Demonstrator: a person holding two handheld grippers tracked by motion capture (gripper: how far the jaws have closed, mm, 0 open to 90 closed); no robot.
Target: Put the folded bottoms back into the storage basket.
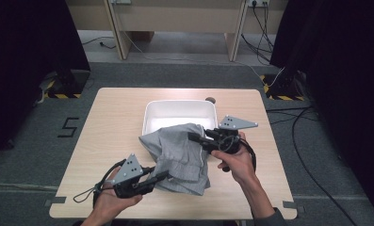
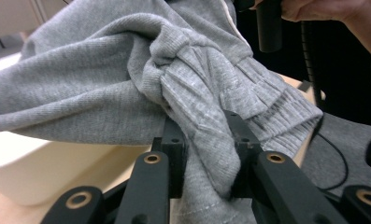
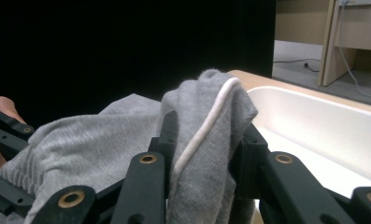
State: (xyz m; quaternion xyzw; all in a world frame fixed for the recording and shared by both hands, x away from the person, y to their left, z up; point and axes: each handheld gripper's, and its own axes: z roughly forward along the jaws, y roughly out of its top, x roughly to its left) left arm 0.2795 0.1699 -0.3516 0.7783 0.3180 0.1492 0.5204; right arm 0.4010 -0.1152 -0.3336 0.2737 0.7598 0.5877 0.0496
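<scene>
Crumpled grey knit garment (image 1: 181, 157) with ribbed cuff and white piping, held up between both tools over near half of light wooden table (image 1: 114, 127). Far end draped against near wall of white rectangular plastic basin (image 1: 175, 109); near end hanging toward table edge.

Left gripper (image 1: 165, 176) at garment's near-left corner, pointing right; in left gripper view (image 2: 204, 140), jaws narrowed and pinching a bunched fold just below ribbed cuff, cloth filling the gap.

Right gripper (image 1: 193, 137) at garment's upper right, pointing left, beside basin's near-right corner; in right gripper view (image 3: 204, 149), jaws clamped on a fold carrying the white piping, fabric peaking above jaw tips, basin rim to the right.

Garment slack and sagging between grips.
</scene>
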